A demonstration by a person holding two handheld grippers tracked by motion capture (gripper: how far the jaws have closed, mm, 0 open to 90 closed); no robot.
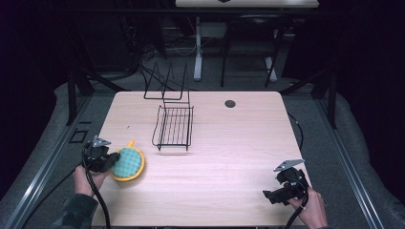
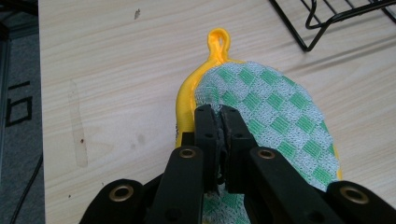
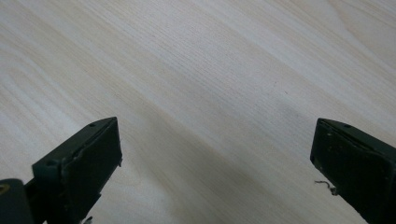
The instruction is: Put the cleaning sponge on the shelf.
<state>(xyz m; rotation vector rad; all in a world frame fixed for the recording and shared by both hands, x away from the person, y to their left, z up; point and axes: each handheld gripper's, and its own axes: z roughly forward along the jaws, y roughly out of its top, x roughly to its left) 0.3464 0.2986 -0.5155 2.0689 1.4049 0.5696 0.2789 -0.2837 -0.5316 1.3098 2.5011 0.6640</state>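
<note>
Left tongs (image 2: 218, 122) pinch the unlabelled pot holder (image 2: 275, 121); right tongs (image 3: 212, 154) gape.

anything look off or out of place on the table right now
Nothing is spilled or broken. The wire rack sits askew, tilted up toward its far end. The left gripper is shut on the edge of the green-checked pot holder. The right gripper is open over bare table.

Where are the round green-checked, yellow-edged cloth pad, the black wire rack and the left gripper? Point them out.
Green-checked, yellow-edged cloth pad (image 2: 275, 121), left gripper view, on its checked face.
Black wire rack (image 1: 174, 126), high view, on its wire floor.
Left gripper (image 2: 219, 116), left gripper view, at its closed fingertips.
</note>
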